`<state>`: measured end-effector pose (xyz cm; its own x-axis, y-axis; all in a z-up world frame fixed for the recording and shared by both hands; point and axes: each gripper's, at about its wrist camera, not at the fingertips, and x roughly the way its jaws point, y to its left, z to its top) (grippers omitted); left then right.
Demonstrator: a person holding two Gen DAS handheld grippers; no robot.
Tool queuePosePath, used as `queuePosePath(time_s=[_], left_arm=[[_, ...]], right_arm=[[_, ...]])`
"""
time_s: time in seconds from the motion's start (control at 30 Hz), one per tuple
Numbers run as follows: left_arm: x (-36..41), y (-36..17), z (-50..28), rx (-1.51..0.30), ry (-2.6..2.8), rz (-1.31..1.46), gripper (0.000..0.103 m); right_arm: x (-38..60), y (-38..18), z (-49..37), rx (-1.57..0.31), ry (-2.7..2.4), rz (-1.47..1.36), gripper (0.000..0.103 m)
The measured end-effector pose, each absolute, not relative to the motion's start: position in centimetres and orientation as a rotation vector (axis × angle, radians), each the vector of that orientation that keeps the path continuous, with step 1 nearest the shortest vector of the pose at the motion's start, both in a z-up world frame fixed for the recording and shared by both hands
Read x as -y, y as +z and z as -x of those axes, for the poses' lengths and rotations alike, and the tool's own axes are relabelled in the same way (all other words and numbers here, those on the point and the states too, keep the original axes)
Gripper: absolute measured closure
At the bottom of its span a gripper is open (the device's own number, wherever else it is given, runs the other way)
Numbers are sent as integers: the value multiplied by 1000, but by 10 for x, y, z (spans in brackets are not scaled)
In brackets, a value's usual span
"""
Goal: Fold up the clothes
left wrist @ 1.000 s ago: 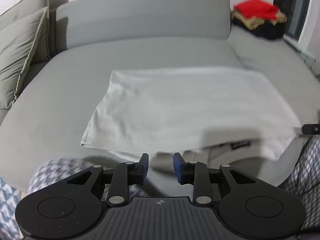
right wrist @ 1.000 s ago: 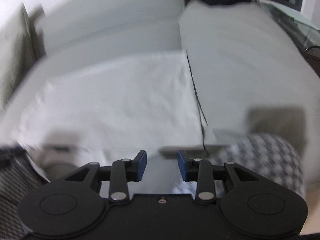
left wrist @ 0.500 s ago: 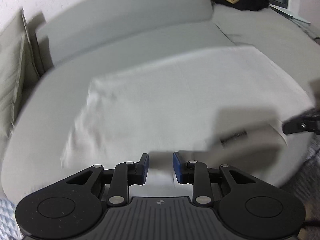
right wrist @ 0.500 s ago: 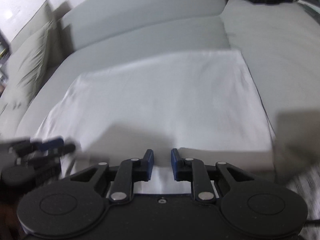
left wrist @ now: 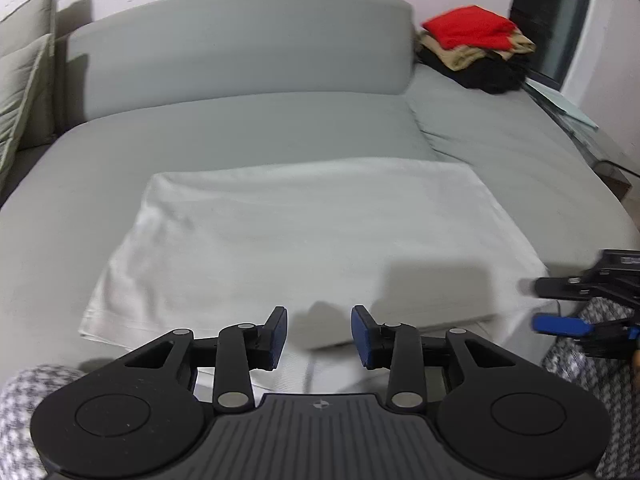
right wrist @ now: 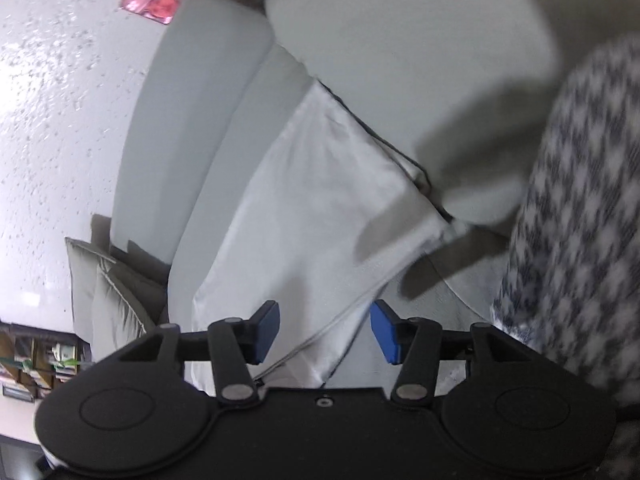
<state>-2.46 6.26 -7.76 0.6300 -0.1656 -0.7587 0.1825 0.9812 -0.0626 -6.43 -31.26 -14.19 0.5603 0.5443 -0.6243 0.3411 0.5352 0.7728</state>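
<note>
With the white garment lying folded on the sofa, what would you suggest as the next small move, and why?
Probably bring the right gripper, jaws opening, down onto the near edge of the white garment and close on it. That edge lies between its pads but is not pinched. The left gripper, also opening, holds nothing, so a further fold seems due on the grey sofa.

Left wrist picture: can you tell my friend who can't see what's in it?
A white garment lies folded flat on a grey sofa. The left gripper is opening above its near edge, holding nothing. A clothes pile sits far right.
</note>
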Motion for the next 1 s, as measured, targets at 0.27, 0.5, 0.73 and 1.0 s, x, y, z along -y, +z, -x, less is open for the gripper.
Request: queuePosePath(time_s=[0.27,0.5,0.73,1.0], left_arm=[[-62,-87,25,-889,-198,3,68],[-78,-86,22,-877,-149,40,68],[-132,-88,-9,-843,8,83,69],[-170,-113,-36,-1024,68,-37,94]], right_arm=[[317,-164,64,-954,133,-1157,64],[320,-175,61,-804,57,-1150,65],[331,-185,47,-713,-40,-1116,60],[329,-187,41,-753,-42,-1106,98]])
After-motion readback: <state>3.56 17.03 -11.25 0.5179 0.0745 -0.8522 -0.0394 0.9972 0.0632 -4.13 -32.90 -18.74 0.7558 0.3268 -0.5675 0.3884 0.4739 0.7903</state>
